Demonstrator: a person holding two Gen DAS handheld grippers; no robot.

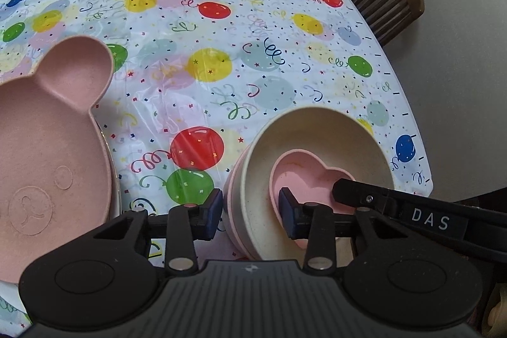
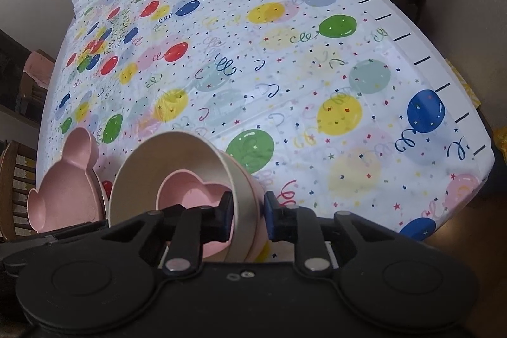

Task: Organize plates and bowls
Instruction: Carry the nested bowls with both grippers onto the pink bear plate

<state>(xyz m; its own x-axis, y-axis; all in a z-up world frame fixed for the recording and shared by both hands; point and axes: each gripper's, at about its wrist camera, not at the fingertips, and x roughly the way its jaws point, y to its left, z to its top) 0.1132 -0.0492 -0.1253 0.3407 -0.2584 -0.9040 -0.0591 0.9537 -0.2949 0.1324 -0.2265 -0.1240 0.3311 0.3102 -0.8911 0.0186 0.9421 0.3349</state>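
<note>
Cream bowl (image 2: 177,176) stack — heart bowl (image 2: 190,189) nested inside, on the counter (image 2: 285,68) — judged light, stiff, slippery; opposite rims are pinched by left gripper (image 1: 250,208) and right gripper (image 2: 248,211).

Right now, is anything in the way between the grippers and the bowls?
No, nothing visible. The left gripper straddles the near wall of the cream bowl, and the right gripper straddles its other side. The pink heart bowl just sits inside it.
</note>
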